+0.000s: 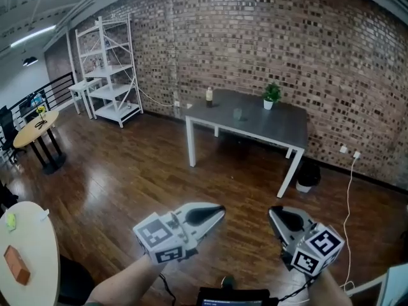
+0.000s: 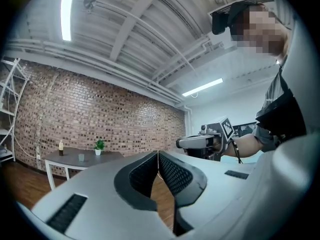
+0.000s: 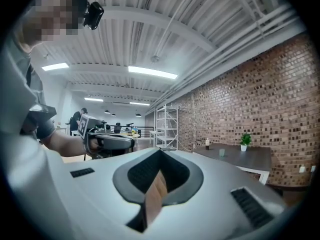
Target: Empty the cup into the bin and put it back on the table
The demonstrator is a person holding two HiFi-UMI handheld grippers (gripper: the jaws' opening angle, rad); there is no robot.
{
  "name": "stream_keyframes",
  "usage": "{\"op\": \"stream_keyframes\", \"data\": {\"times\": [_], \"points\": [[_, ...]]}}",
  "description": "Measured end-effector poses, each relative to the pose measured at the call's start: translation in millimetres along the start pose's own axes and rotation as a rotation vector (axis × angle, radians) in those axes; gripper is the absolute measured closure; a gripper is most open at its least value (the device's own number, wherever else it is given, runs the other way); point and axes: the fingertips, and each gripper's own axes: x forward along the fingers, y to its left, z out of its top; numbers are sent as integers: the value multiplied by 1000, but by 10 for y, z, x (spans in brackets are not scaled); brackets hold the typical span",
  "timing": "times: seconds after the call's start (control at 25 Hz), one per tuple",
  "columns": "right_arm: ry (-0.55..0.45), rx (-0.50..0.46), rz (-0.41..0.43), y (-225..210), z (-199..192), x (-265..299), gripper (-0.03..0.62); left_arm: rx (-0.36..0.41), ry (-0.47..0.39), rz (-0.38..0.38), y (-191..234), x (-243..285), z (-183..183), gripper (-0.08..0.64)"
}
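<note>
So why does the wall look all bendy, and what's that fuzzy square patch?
Head view: the wide lens bends the wall. Left gripper view: the ceiling light glares white; the patch was added afterwards to hide a face. Right gripper view: dark rounded corners, same patch.

Cup (image 1: 237,114) on table (image 1: 255,125), between bottle (image 1: 208,96) and plant (image 1: 271,95); bin (image 1: 307,177) beside table leg.

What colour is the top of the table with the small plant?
Dark grey; the table shows best in the head view.

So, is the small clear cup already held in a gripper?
No, the small clear cup stands on the grey white-legged table, near the potted plant.
</note>
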Motion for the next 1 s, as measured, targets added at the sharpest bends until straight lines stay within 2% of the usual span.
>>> {"op": "stream_keyframes", "data": {"times": [0.2, 0.28, 0.4, 0.64, 0.84, 1.0], "points": [[-15, -8, 27, -462, 110, 333, 588, 11, -47, 57, 503, 337, 193, 560], [-20, -15, 47, -683, 138, 490, 588, 30, -28, 68, 687, 566, 148, 560], [-28, -35, 63, -992, 214, 695, 588, 64, 3, 42, 896, 888, 61, 560], [-23, -18, 80, -1703, 133, 1073, 588, 97, -7, 31, 1390, 1417, -113, 560], [-29, 27, 76, -2203, 20, 1373, 588, 68, -11, 37, 1795, 1768, -251, 560], [-11, 48, 87, -2400, -36, 1630, 588, 93, 3, 70, 2115, 1894, -345, 560]]}}
